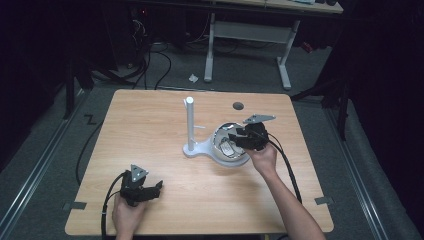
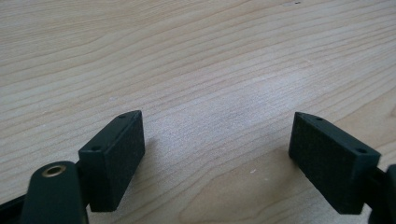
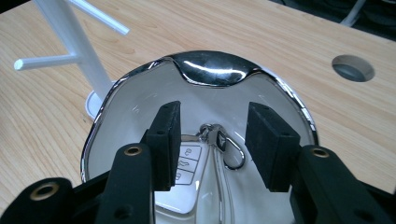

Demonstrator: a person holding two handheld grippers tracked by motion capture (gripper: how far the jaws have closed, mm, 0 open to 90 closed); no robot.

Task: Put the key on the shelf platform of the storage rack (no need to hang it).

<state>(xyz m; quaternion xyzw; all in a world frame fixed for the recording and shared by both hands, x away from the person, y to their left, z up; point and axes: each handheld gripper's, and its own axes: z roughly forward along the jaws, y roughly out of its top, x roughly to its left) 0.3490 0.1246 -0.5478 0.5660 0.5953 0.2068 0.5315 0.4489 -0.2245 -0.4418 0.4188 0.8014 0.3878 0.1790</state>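
Note:
A white bowl-shaped tray with a chrome rim (image 1: 220, 134) (image 3: 212, 65) sits at the foot of a white stand with a tall post (image 1: 190, 122) (image 3: 74, 42). Inside the tray lies a white car key fob (image 3: 184, 161) with a metal clip and ring (image 3: 223, 142). My right gripper (image 1: 236, 136) (image 3: 212, 142) hangs open over the tray, its jaws either side of the clip, not touching it. My left gripper (image 1: 150, 189) (image 2: 217, 163) rests open low over bare wood near the table's front left.
The wooden table (image 1: 150, 130) has a round cable hole (image 1: 238, 106) (image 3: 352, 67) behind the tray. Short pegs stick out from the white post (image 3: 42, 60). A white desk frame (image 1: 250, 35) and cables stand on the floor beyond.

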